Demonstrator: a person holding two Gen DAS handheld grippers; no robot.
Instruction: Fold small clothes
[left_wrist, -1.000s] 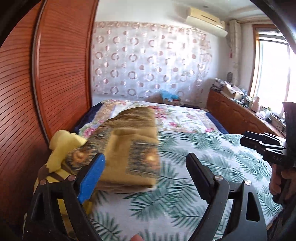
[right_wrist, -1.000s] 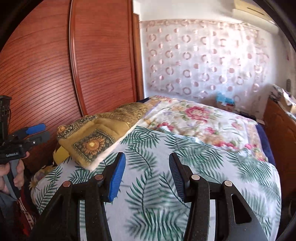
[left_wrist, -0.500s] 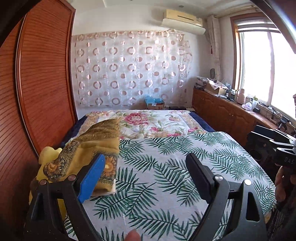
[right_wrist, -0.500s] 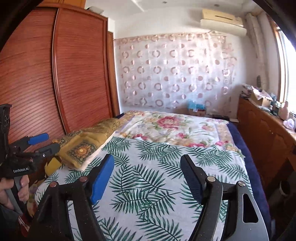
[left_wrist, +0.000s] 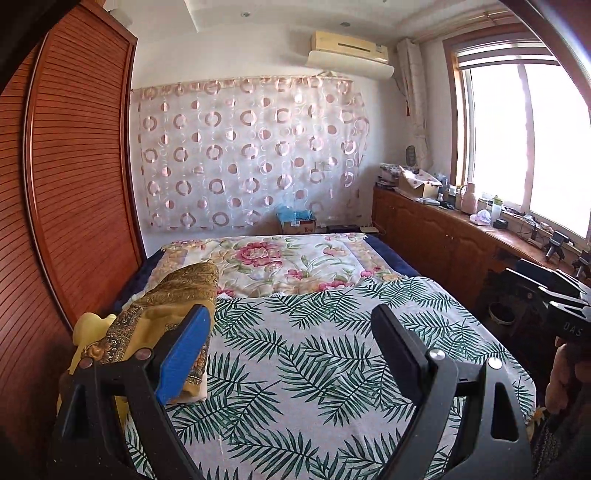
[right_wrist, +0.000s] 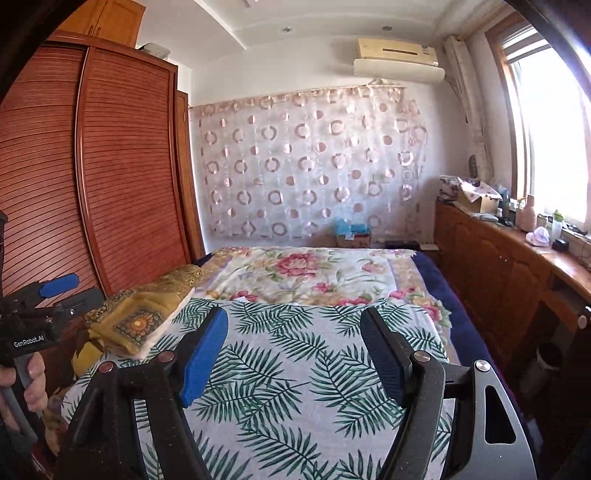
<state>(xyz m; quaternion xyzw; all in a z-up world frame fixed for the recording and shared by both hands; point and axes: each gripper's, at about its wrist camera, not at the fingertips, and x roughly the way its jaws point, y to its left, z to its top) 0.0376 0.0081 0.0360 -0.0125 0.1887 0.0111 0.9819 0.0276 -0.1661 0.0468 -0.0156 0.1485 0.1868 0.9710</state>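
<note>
A folded gold-brown patterned cloth (left_wrist: 173, 306) lies at the left edge of the bed on the palm-leaf sheet (left_wrist: 314, 354); it also shows in the right wrist view (right_wrist: 144, 317). My left gripper (left_wrist: 291, 332) is open and empty, held above the near part of the bed, to the right of the cloth. My right gripper (right_wrist: 295, 332) is open and empty above the sheet. Each gripper shows at the edge of the other's view, the right one (left_wrist: 546, 288) and the left one (right_wrist: 55, 295).
A floral quilt (left_wrist: 280, 262) covers the far half of the bed. A wooden wardrobe (left_wrist: 74, 192) stands close on the left. A wooden cabinet (left_wrist: 443, 236) with clutter runs along the right under the window. A yellow item (left_wrist: 90, 328) sits beside the cloth.
Both grippers have pulled back and tilted up from the cloth, so more of the room shows. The cloth lies left of the left gripper. Both stay open.
</note>
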